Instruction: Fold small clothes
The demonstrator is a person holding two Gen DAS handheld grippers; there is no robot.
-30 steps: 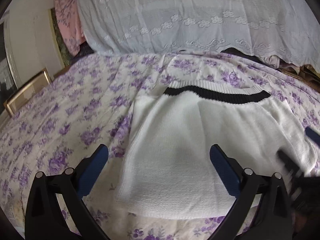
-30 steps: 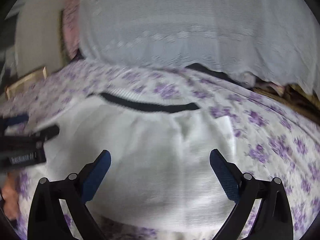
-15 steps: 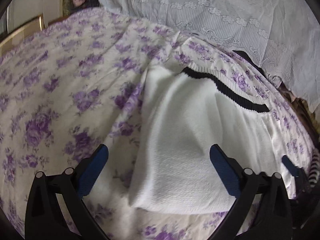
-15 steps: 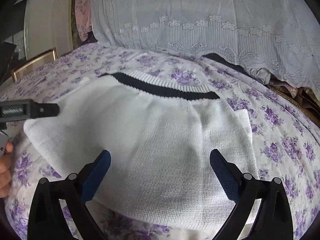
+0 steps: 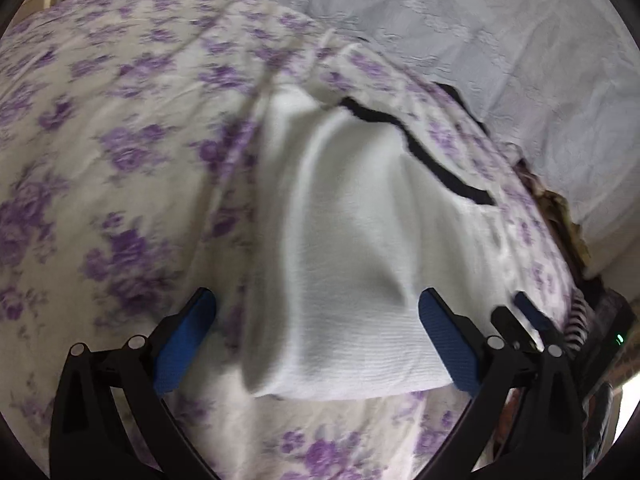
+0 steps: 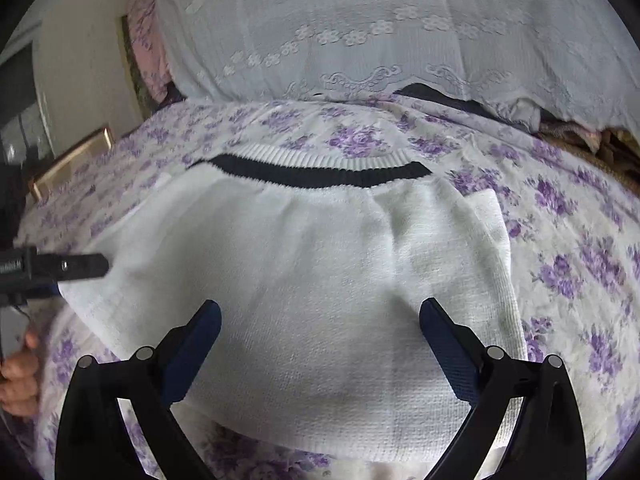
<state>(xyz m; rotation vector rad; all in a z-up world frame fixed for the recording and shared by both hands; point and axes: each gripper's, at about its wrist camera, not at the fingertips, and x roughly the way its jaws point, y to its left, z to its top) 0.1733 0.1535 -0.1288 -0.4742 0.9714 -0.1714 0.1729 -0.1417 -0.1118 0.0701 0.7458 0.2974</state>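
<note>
Purple-flowered bedspread (image 6: 560,240) covers the bed; a white lace cloth (image 6: 360,20) hangs beyond. The white sweater (image 6: 320,280) lies flat ahead of my right gripper (image 6: 320,344) and left gripper (image 5: 316,336), both spread wide, holding nothing, angled down over its near hem.

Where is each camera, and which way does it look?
Left wrist: sits on the left tongs, looks along their open fingers at the sweater on the bedsheet; the right tongs show at its right edge.
Right wrist: sits on the right tongs, looks toward the sweater's black stripe; the left tongs and a hand show at left.
Both see the sweater, stripe and bedsheet.
</note>
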